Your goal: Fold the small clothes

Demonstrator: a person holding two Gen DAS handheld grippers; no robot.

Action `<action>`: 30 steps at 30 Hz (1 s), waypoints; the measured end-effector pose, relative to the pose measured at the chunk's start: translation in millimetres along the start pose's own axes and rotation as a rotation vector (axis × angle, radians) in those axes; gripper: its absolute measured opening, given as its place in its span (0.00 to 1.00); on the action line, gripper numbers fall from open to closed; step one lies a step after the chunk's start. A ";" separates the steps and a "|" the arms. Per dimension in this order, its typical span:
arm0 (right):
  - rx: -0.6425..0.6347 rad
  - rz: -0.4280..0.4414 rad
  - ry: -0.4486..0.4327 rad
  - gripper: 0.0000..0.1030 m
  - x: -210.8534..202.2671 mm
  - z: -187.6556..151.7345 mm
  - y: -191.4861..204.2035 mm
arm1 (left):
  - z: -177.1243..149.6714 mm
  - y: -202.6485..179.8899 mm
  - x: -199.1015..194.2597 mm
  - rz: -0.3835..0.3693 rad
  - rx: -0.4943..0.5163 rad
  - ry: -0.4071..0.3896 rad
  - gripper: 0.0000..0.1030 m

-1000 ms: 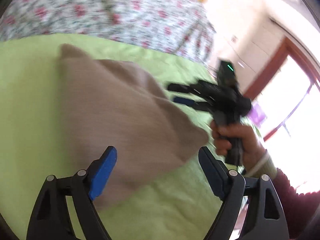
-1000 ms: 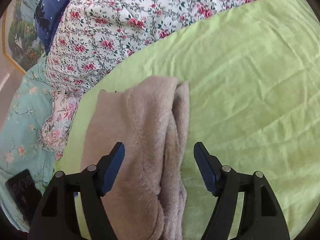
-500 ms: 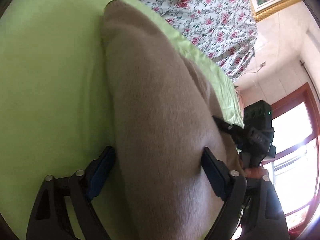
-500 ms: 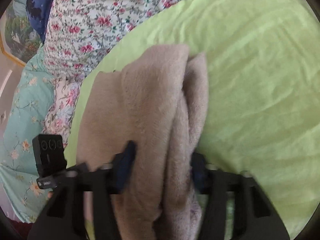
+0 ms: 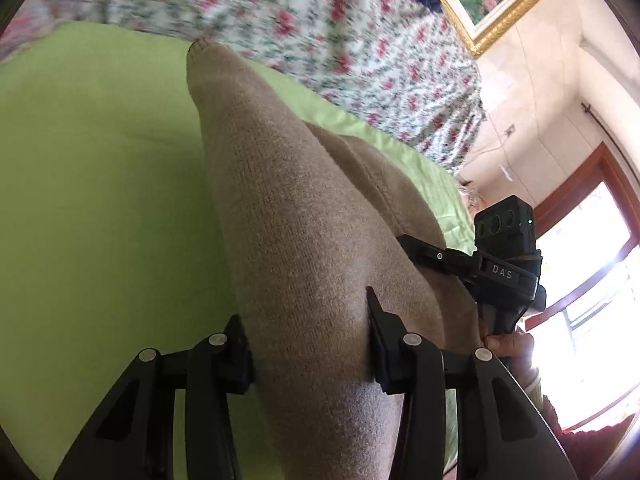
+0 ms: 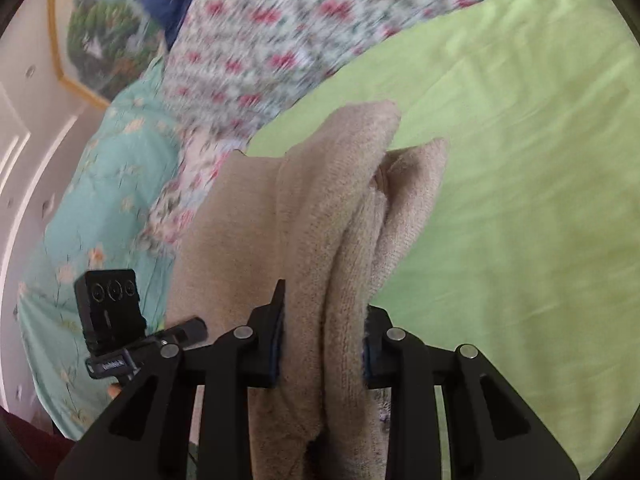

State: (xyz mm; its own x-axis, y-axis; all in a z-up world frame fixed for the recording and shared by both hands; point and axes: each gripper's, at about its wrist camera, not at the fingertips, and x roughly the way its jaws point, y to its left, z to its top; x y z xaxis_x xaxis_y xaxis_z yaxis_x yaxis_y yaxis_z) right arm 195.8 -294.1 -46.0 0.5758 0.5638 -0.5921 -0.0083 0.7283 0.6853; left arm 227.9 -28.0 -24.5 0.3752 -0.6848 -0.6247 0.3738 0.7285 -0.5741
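A beige knit garment [image 5: 288,216] lies bunched lengthwise on the green sheet [image 5: 100,200]. My left gripper [image 5: 308,346] has the garment's near end between its fingers; its jaws are closing and both pads press into the knit. In the right wrist view the same garment [image 6: 320,208] shows as several thick folds. My right gripper [image 6: 324,344] is closing on those folds, and its pads squeeze the cloth from both sides. Each gripper shows in the other's view: the right gripper [image 5: 472,264] on the garment's right side, the left gripper [image 6: 120,336] at the lower left.
A floral quilt [image 5: 320,40] lies bunched along the far side of the sheet. A teal flowered pillow [image 6: 92,200] and a framed picture [image 6: 92,32] are to the left. A bright window with a wooden frame [image 5: 592,208] is on the right. A hand [image 5: 508,344] holds the right gripper.
Both grippers came forward onto the garment and their jaws narrowed around its near end. The cloth, flat a second ago, is now gathered into a ridge between them.
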 end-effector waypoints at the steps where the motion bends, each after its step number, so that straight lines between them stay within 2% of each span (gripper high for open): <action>1: 0.004 0.019 0.020 0.29 12.8 -6.5 5.9 | -5.1 6.1 -11.0 0.011 -0.005 0.000 0.43; 5: 0.016 0.048 0.078 0.29 48.9 -26.0 16.7 | -25.8 30.6 -46.5 0.068 -0.029 -0.015 0.43; 7: 0.002 0.003 0.090 0.31 58.1 -33.6 19.0 | -36.2 45.2 -51.1 0.079 -0.059 -0.005 0.45; 10: 0.021 -0.021 0.099 0.39 59.2 -37.2 14.2 | -55.4 67.9 -49.6 0.097 -0.093 0.015 0.55; 14: 0.009 -0.087 0.108 0.53 51.0 -33.1 17.2 | -59.0 74.4 -62.7 0.067 -0.126 -0.036 0.61; 17: -0.022 -0.169 0.040 0.54 32.1 -22.9 23.5 | -52.2 80.5 -75.8 0.104 -0.133 -0.078 0.64; 19: -0.052 -0.227 -0.035 0.54 21.0 -10.8 31.1 | -45.9 83.8 -83.5 0.139 -0.135 -0.107 0.64; 20: -0.061 -0.227 -0.051 0.54 21.4 -2.8 34.3 | -41.1 85.1 -86.7 0.157 -0.138 -0.124 0.64; 22: -0.054 -0.205 -0.033 0.50 33.6 12.5 35.8 | -32.9 86.1 -86.4 0.187 -0.147 -0.137 0.62; 23: -0.051 -0.202 -0.023 0.42 41.7 18.1 35.6 | -28.3 86.9 -84.1 0.205 -0.152 -0.136 0.62; 24: -0.052 -0.200 -0.006 0.26 51.1 23.2 35.1 | -25.8 87.6 -83.1 0.216 -0.154 -0.133 0.62; 26: -0.077 -0.224 0.019 0.10 64.1 30.4 39.8 | -20.7 87.7 -76.5 0.237 -0.155 -0.124 0.59; 29: -0.147 -0.173 -0.098 0.09 36.2 31.3 59.7 | -14.8 77.5 -67.6 0.266 -0.122 -0.105 0.47; 30: -0.159 -0.178 -0.126 0.08 28.3 30.0 63.7 | -14.2 72.7 -66.0 0.279 -0.103 -0.102 0.46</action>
State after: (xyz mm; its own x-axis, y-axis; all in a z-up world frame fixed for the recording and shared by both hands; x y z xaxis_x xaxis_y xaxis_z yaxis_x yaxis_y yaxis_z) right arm 236.1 -243.5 -6.4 0.6771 0.3757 -0.6327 -0.0207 0.8692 0.4939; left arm 218.3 70.5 -32.4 0.5367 -0.4524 -0.7122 0.1586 0.8831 -0.4415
